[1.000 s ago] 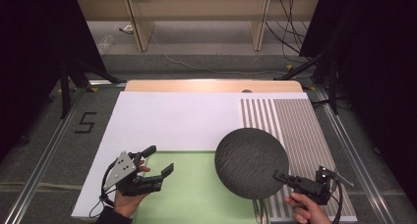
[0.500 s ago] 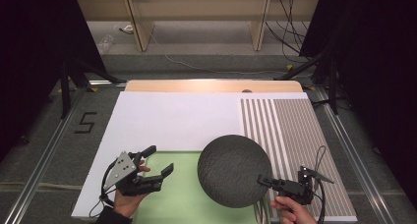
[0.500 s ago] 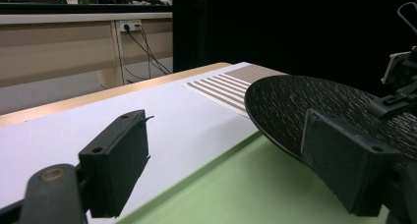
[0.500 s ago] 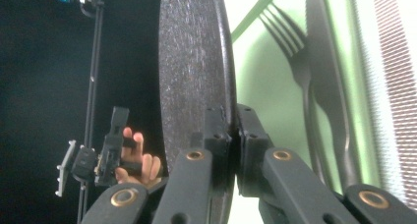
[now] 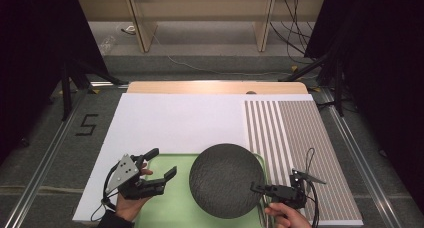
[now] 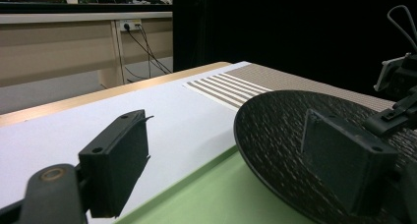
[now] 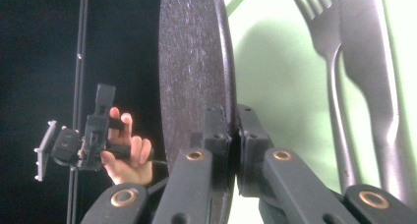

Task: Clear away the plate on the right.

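The right gripper (image 5: pixel 256 189) pinches the stiff, probably breakable dark plate (image 5: pixel 226 180) by its rim near the table's front edge; the left gripper (image 5: pixel 161 164) hangs open.

grey floor (image 5: pixel 60 153), dark surroundings

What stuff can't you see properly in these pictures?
- Green placemat: in the high view, the round black textured plate covers its right part; the bottom edge cuts off its near end.
- Silver fork and knife: in the right gripper view, the top edge cuts off their tips and the right gripper hides their handle ends.
- Plate's underside: hidden, seen edge-on there.
- Left gripper: in the high view, the hand covers its handle.
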The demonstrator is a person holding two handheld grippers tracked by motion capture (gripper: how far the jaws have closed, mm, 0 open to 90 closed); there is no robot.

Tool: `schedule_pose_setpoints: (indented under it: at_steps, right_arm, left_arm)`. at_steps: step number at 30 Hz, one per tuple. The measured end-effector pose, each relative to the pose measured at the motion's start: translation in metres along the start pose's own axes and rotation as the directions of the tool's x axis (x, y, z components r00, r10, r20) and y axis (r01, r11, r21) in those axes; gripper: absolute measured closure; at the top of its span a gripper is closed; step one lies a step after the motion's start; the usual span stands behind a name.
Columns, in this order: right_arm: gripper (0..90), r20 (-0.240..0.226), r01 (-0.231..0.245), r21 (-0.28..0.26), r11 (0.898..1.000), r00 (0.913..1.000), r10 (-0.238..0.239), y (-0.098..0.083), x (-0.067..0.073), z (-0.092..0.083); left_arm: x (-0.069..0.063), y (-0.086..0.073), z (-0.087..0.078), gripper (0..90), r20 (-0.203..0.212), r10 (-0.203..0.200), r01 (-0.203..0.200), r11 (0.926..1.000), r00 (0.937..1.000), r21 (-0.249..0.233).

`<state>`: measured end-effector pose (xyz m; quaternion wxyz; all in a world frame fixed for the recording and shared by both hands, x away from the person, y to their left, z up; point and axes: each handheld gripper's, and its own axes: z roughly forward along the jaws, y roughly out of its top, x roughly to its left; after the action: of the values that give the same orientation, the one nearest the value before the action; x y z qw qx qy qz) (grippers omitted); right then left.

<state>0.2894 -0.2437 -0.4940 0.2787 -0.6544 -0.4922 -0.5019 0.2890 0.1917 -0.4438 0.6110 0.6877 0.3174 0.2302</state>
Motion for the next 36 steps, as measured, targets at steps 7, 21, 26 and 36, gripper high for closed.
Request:
schedule_pose_setpoints:
  at_steps: [7,21,26,36]
  right_arm:
    - [86.0,0.011,0.007,0.036,0.999,0.9999,-0.007,-0.004,0.001,0.011]
    - [85.9,0.045,0.025,0.086,0.996,0.9985,-0.029,-0.010,0.002,0.026]
    - [85.7,0.061,0.029,0.104,0.994,0.9975,-0.035,-0.012,0.001,0.031]
    - [85.0,0.085,0.032,0.116,0.993,0.9955,-0.042,-0.013,0.000,0.038]
  left_arm:
    - [0.000,0.000,0.000,17.7,0.001,0.000,0.000,1.0000,1.0000,0.000]
    - [0.000,0.000,-0.001,17.7,-0.001,-0.002,0.002,1.0000,1.0000,-0.003]
    - [0.000,0.000,-0.001,17.7,-0.001,-0.001,0.001,1.0000,1.0000,-0.002]
    - [0.000,0.000,0.000,17.7,0.000,-0.002,0.002,1.0000,1.0000,-0.001]
